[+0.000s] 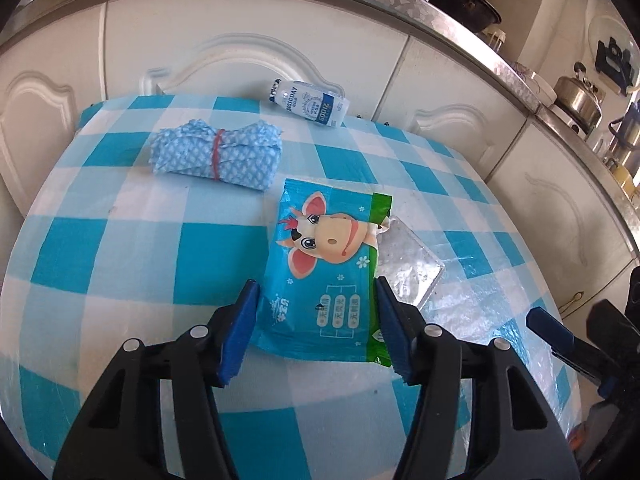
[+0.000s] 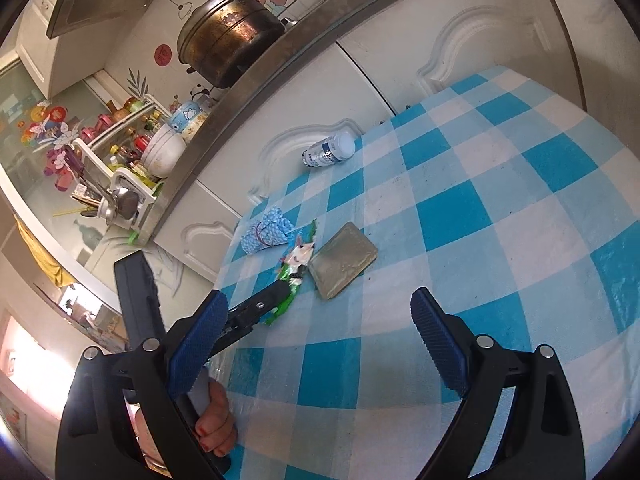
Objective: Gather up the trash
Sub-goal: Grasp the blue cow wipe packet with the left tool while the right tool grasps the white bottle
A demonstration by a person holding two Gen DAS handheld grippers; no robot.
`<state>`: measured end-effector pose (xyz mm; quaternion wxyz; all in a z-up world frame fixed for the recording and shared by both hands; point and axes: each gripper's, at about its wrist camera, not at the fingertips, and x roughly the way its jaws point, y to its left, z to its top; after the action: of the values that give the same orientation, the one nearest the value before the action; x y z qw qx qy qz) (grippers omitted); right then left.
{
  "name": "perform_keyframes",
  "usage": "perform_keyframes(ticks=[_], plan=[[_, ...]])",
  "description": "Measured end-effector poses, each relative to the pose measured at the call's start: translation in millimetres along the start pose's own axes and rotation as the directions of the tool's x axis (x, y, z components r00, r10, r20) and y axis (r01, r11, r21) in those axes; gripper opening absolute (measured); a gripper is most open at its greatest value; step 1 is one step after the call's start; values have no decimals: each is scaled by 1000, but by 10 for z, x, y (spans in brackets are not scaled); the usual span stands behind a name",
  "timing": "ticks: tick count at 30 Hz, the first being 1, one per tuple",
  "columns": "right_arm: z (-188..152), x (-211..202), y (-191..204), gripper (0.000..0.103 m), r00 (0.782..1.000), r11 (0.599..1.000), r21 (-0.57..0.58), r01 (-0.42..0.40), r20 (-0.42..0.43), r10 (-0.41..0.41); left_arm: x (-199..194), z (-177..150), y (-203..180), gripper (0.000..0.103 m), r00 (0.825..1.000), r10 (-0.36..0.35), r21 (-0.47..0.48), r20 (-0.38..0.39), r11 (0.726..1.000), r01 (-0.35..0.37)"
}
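Left tongs (image 1: 316, 324) straddle the near end of the blue wipes packet (image 1: 326, 264), low centre of the left wrist view; the jaws stand partly spread, one blue pad by each long edge, and whether the pads press yet I cannot tell. Packet lies flat on the checked desk (image 1: 132, 248), its right edge touching a clear plastic wrapper (image 1: 412, 268). Judgement: the step is the pinch on the packet. To do it well, keep the pads square to the long edges, low against the desk, and close until the film buckles slightly before lifting; avoid catching the wrapper in the right pad. Right tongs (image 2: 320, 340) hang spread and empty, bottom of the right wrist view. A small bottle (image 1: 308, 102) and banded cloth bundle (image 1: 216, 154) wait at upper centre.
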<state>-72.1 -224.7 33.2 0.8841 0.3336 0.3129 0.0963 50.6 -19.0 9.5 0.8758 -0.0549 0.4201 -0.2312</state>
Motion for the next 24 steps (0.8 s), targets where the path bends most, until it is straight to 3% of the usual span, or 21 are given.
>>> perform_keyframes(ticks=[3,7,13,17,19,24], plan=[[124,45,73,92,1000,999,-51,19,-11,-20,-90,-26,152,59,999,-23,-70,28,997,25],[461,276,156,92,999,991,-130,37,-11,-39,-112,-15,196,59,998,-37,-96,42,995,41],[991,975,315,92,996,948,-309,81,-3,-86,-106,-1,257,59,998,-46,-125,43,991,51],[1248,1475,474,91,988,877,-459,141,5,-156,-103,-2,270,59,998,-46,-127,40,991,51],[1364,1716,539,82,983,838,-523,153,-5,-183,-103,-5,266,59,998,-43,-124,40,991,48],[1565,2262,553,81,956,740,-640,209,-26,-293,-95,3,294,59,998,-49,-136,35,989,53]])
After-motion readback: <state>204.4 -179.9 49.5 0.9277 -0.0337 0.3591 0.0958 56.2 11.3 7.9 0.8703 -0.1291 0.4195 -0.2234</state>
